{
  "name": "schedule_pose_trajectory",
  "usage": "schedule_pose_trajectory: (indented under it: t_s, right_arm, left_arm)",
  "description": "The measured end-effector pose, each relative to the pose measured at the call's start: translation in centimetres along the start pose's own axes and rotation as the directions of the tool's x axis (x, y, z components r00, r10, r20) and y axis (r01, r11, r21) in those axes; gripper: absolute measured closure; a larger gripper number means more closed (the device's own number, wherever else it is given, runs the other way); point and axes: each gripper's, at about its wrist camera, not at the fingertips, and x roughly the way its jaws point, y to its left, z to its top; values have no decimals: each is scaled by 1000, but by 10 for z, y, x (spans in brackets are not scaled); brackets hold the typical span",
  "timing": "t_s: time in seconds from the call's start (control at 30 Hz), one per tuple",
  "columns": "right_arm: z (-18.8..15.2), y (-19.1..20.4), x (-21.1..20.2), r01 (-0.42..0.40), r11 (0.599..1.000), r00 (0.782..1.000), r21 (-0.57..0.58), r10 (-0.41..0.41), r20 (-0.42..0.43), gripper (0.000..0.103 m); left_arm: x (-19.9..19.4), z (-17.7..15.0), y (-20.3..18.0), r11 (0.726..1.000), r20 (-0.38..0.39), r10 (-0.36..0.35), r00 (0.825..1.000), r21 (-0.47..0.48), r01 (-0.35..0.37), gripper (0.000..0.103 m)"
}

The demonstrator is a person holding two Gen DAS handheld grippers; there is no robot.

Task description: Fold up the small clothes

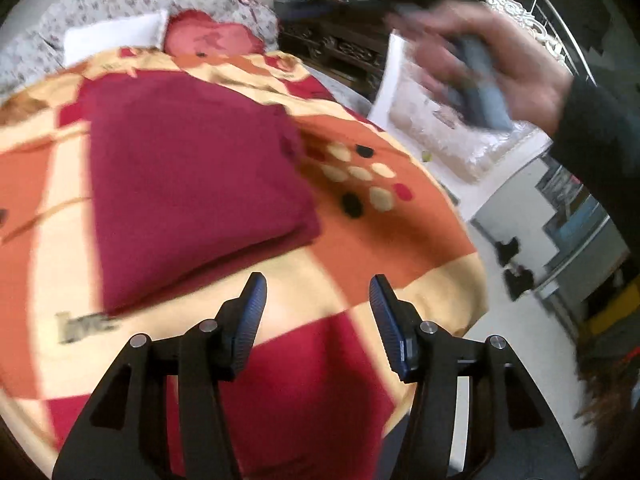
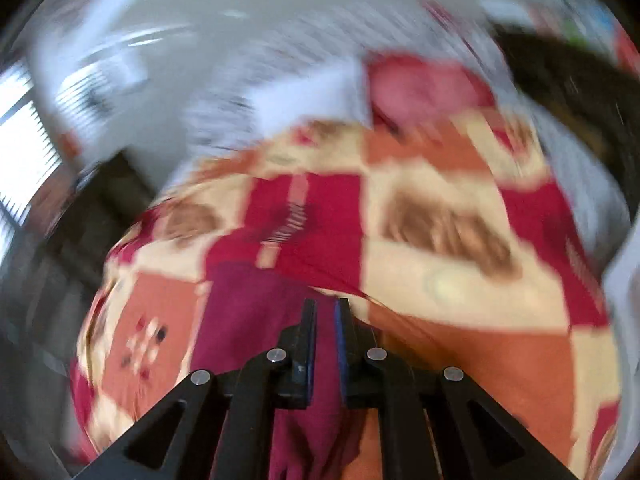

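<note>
Left wrist view looked down from above the patchwork blanket [image 1: 380, 248], facing the pillows [image 1: 116, 34]. Right wrist view sat nearer, blurred. Both shared the blanket.

You can make out one bit of print: dark letters on a cream patch of the blanket [image 1: 48, 200], near its front edge in your left wrist view. They look like "live" or "love", too blurred to settle. Your right wrist view is smeared; nothing reads there.
</note>
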Motion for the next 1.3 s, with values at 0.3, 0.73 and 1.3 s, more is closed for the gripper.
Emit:
schedule_pose_trajectory:
  t_s: [0.3, 0.73, 1.3]
  right_arm:
    - [-48, 5, -93, -40, 998, 987, 54, 31, 160, 96]
    - [-74, 58, -36, -85, 986, 984, -143, 105, 142, 62]
    - [-115, 10, 76, -158, 987, 983, -3, 158, -91, 84]
  left_arm:
    - [-19, -12, 37, 972, -64, 215, 975, 111, -207, 50]
    - [7, 30, 84, 974, -23, 106, 994, -198, -108, 50]
    - [-5, 41, 80, 990, 31, 39, 999, -136, -34, 50]
